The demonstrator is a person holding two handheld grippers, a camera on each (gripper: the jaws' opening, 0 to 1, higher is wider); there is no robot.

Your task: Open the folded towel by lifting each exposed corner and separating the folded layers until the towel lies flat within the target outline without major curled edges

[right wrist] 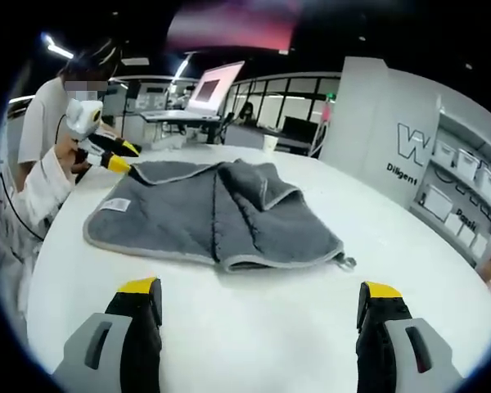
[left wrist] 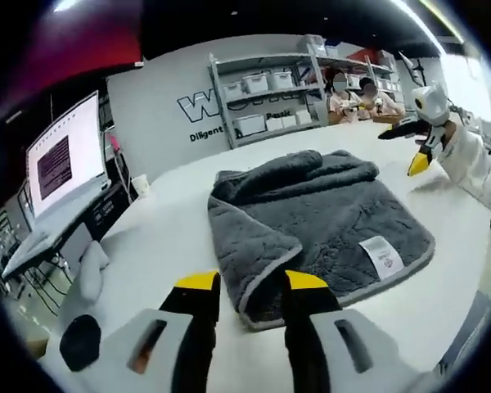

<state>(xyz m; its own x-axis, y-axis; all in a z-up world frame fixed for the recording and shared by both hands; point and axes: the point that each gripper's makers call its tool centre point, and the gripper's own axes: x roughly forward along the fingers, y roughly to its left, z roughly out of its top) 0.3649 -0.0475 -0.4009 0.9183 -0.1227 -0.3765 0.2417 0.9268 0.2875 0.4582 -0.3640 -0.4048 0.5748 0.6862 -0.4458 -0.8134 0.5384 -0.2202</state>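
Observation:
A grey towel [left wrist: 311,213] lies folded and rumpled on the round white table [left wrist: 164,237], with a white label [left wrist: 382,255] facing up. My left gripper [left wrist: 252,282] is open, and its yellow-tipped jaws stand either side of the towel's near corner without pinching it. In the right gripper view the towel [right wrist: 213,217] lies ahead, one layer folded over along the middle, a small loop [right wrist: 346,262] at its right corner. My right gripper [right wrist: 260,288] stands wide open above bare table, short of the towel's edge. The left gripper [right wrist: 114,157] shows at the towel's far left corner.
A person in white sleeves [right wrist: 41,180] stands at the table's edge. My right gripper [left wrist: 419,151] shows at the far right of the left gripper view. Shelves with white bins [left wrist: 270,90], seated people [left wrist: 356,94] and a lit monitor [left wrist: 65,155] lie beyond the table.

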